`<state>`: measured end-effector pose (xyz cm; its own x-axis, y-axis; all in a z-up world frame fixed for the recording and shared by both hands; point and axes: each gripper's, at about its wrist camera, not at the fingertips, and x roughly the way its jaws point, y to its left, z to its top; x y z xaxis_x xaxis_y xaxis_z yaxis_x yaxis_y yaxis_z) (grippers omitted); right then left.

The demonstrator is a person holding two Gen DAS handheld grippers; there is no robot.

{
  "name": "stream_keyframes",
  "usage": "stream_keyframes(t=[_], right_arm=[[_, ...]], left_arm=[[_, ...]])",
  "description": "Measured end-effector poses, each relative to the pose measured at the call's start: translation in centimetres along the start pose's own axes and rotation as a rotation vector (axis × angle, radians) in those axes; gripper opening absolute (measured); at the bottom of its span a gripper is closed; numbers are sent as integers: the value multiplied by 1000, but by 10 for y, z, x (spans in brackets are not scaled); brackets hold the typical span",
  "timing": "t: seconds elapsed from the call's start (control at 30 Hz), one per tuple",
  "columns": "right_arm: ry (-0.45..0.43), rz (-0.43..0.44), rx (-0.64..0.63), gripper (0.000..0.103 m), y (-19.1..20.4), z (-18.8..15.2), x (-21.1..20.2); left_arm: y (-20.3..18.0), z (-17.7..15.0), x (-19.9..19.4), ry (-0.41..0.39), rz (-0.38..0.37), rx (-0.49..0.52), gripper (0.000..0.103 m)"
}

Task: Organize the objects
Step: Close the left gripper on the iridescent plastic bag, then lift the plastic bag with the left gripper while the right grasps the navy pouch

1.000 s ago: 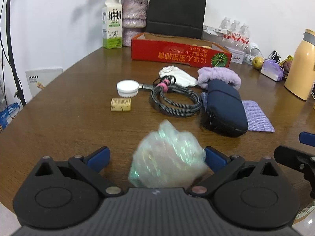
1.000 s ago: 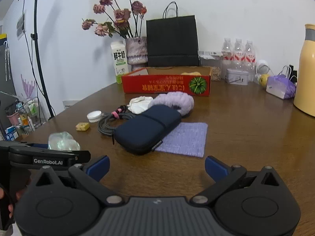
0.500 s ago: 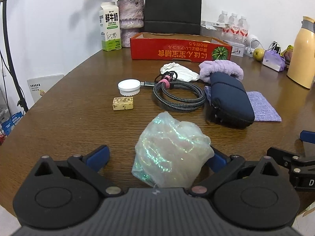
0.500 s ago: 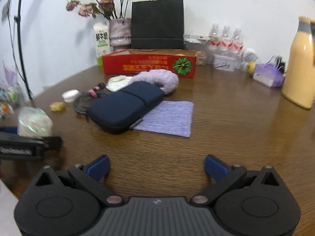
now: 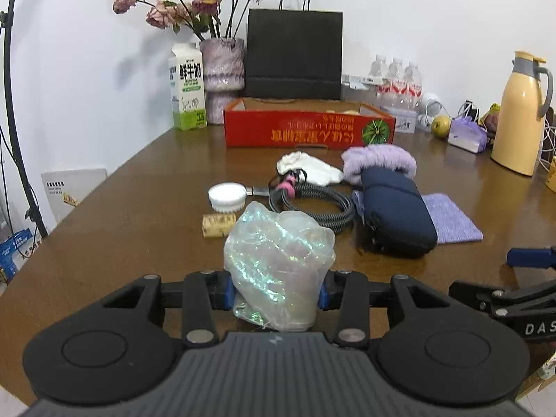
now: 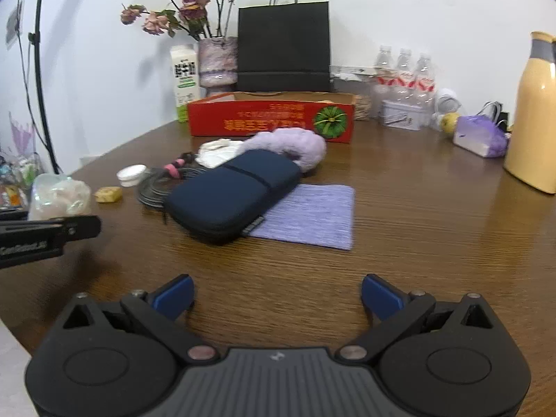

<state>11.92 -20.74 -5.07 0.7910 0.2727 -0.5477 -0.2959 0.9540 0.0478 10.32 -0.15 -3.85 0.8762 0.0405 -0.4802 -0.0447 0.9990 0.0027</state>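
Observation:
My left gripper (image 5: 274,292) is shut on a crumpled iridescent plastic bag (image 5: 278,264), held above the near part of the brown table (image 5: 139,215); the bag also shows in the right wrist view (image 6: 59,196). My right gripper (image 6: 276,292) is open and empty above the table's near edge. Ahead lie a navy zip case (image 6: 229,194), a purple cloth (image 6: 312,213), a coiled black cable (image 5: 312,201), a white round lid (image 5: 227,196), a small yellow block (image 5: 217,225), a white cloth (image 5: 309,170) and a fluffy purple band (image 5: 378,163). A red cardboard box (image 5: 309,128) stands behind them.
At the back stand a milk carton (image 5: 187,92), a vase of dried flowers (image 5: 222,73), a black paper bag (image 5: 293,55) and water bottles (image 5: 396,80). A yellow thermos (image 5: 519,114) and a purple packet (image 5: 467,135) are at the right. My right gripper's arm shows at the right edge (image 5: 504,299).
My left gripper's jaws have closed on the plastic bag and lifted it. My right gripper has shifted, staying open.

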Motion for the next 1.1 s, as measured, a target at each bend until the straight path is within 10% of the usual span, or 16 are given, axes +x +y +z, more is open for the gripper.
stream_keyframes(t=[1.1], right_arm=[[77,-41,130,102,30,82,88]], left_arm=[[58,39,67,29,-120,-72,42]])
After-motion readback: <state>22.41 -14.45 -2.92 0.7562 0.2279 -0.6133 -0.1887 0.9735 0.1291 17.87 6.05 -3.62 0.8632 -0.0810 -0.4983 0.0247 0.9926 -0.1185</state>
